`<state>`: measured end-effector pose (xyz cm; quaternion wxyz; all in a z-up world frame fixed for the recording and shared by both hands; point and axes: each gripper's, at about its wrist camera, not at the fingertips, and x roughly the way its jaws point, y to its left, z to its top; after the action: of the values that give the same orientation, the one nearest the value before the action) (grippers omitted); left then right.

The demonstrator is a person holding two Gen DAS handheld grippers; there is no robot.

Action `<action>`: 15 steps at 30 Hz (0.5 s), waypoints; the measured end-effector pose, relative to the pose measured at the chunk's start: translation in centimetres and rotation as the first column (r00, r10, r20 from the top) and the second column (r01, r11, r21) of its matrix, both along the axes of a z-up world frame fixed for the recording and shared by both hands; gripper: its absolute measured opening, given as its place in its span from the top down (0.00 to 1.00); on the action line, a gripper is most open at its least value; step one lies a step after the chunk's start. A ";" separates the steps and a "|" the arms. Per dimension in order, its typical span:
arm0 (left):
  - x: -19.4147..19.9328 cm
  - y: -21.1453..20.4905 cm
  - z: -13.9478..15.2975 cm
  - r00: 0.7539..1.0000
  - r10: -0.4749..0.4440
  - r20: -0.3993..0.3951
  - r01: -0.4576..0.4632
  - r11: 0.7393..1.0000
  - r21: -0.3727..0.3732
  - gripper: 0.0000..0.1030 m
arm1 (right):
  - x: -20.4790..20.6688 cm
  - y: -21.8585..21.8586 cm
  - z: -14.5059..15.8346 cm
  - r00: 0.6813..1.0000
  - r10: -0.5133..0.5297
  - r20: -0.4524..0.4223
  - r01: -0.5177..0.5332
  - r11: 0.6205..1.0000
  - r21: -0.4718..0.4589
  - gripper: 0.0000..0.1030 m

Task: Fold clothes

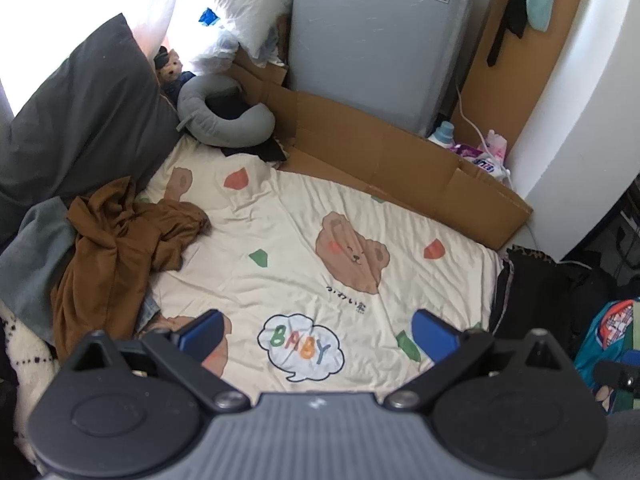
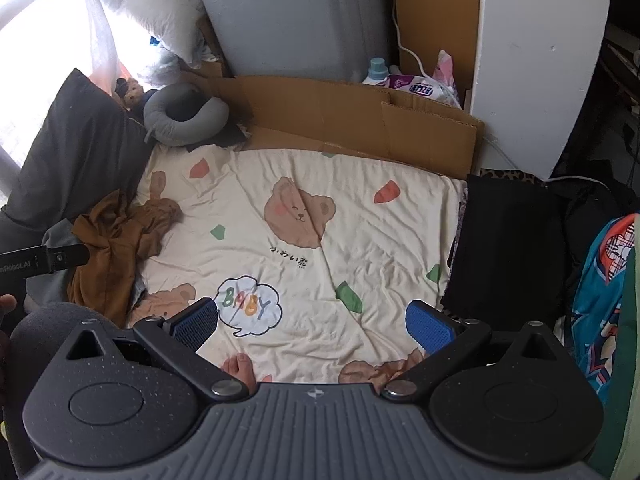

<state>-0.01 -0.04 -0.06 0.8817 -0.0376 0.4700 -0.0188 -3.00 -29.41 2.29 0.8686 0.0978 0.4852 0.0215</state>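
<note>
Brown garment (image 1: 120, 240) lies crumpled at the bed's (image 1: 320, 208) left edge, unfolded; black cloth (image 2: 508, 240) lies flat opposite. I hold left tool (image 1: 316, 334) and right tool (image 2: 312, 322) spread apart, empty.

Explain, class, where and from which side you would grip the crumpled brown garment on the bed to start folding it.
Probably the loose bunched end of the brown garment that spills onto the bear-print sheet. Approach from the open sheet side with the open left gripper: the garment's other side is crowded against the dark pillow and grey cloth.
</note>
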 end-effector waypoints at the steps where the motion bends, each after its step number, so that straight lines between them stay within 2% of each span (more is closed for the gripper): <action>1: 0.0 -0.1 -0.1 1.000 0.001 0.000 -0.001 1.000 0.000 0.03 | 0.1 0.0 0.0 1.000 -0.005 -0.004 0.005 1.000 0.003 0.00; 7: -0.1 -0.4 -0.5 1.000 0.004 0.002 -0.004 1.000 0.002 0.04 | -0.4 0.0 -0.1 1.000 0.000 0.020 -0.001 0.999 0.033 0.00; 15: 0.3 -0.4 -0.5 1.000 0.003 -0.007 -0.003 1.000 0.002 0.04 | 0.4 -0.3 -0.4 1.000 0.018 -0.026 -0.016 0.999 0.050 0.00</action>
<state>0.28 -0.40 -0.56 0.8800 -0.0378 0.4731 -0.0168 -2.59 -29.67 1.86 0.8593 0.1156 0.4967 0.0398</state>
